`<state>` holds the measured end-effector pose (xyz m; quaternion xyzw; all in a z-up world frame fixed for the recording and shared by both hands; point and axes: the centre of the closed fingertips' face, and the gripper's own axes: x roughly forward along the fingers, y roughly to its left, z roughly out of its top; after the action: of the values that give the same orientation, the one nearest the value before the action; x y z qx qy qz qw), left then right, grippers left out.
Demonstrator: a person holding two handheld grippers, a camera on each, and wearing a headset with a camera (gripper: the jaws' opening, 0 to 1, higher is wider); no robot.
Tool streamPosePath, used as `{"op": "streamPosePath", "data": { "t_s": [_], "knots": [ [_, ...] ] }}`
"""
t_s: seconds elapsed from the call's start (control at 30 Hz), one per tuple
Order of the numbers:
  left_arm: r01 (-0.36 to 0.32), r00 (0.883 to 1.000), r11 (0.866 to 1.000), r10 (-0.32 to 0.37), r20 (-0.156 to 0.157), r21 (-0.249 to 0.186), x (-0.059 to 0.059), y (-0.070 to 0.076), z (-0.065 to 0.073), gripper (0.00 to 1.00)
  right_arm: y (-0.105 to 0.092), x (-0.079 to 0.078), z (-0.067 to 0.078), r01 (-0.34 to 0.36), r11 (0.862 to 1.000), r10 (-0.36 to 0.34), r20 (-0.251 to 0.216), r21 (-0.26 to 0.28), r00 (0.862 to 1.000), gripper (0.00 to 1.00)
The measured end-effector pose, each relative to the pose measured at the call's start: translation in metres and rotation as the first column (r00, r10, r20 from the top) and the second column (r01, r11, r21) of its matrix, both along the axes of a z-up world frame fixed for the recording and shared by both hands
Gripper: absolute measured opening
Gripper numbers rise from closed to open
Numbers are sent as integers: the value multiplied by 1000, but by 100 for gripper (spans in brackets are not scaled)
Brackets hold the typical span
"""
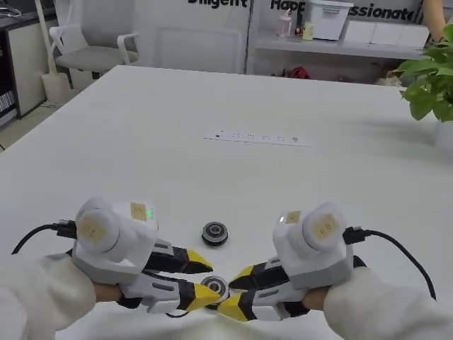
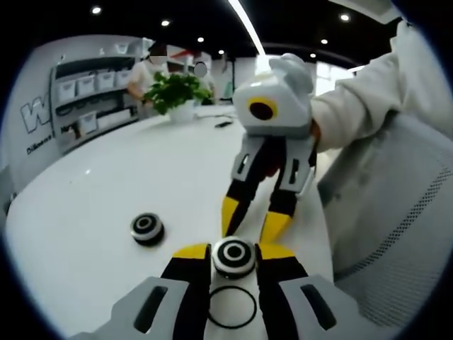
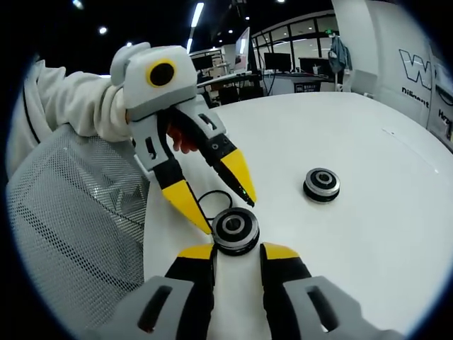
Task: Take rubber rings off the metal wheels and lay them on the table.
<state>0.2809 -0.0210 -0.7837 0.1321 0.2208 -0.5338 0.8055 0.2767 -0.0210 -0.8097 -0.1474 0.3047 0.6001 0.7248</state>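
Jaws on the left hand-held gripper (image 1: 202,280) are standing part-spread and pinching a wheel (image 2: 233,256) between their yellow tips. The wheel is lying flat on the surface (image 1: 283,184), close to the person. The right hand-held gripper (image 1: 235,290) is facing it from the other side. Its jaws are parted about as wide, and its tips are sitting right at the wheel's edge; whether they are touching it is unclear. In the left gripper view a loose black ring (image 2: 208,307) is lying on the surface between that gripper's jaws, just behind the wheel. A second wheel (image 1: 214,233) is lying nearby, farther from the person.
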Motion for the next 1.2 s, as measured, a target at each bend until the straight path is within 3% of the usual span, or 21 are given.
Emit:
{"op": "streamPosePath", "data": {
  "t_s": [0.1,0.27,0.4,0.7,0.87,0.97,1.03,1.1,1.2],
  "knots": [
    [7,1000,1000,-8,22,26,0,1,-3,21,0,0,0,-6,1000,6,1,2,1000,20],
    [26,1000,999,-26,11,26,-4,0,-6,16,0,-1,1,-9,1000,9,-2,0,1000,18],
    [39,999,999,-40,37,36,-3,-1,-6,16,0,-1,1,-9,1000,9,2,2,1000,17],
    [28,999,999,-29,37,35,-1,2,-6,15,-2,-1,1,-2,1000,2,-4,8,1000,11],
    [21,999,999,-23,31,33,-1,4,-5,14,-3,3,2,-19,1000,19,51,6,999,1],
    [16,999,999,-17,27,29,-1,4,-5,14,-3,3,2,-19,1000,19,42,1,999,1],
    [15,1000,1000,-16,25,27,-1,4,-5,14,-3,4,2,7,1000,-7,12,7,1000,0],
    [14,1000,1000,-15,26,27,-1,4,-5,14,-4,6,1,63,998,-62,-54,15,997,0],
    [14,1000,1000,-15,26,26,0,4,-5,14,-5,7,0,136,990,-131,-146,26,981,0]
  ]
}}
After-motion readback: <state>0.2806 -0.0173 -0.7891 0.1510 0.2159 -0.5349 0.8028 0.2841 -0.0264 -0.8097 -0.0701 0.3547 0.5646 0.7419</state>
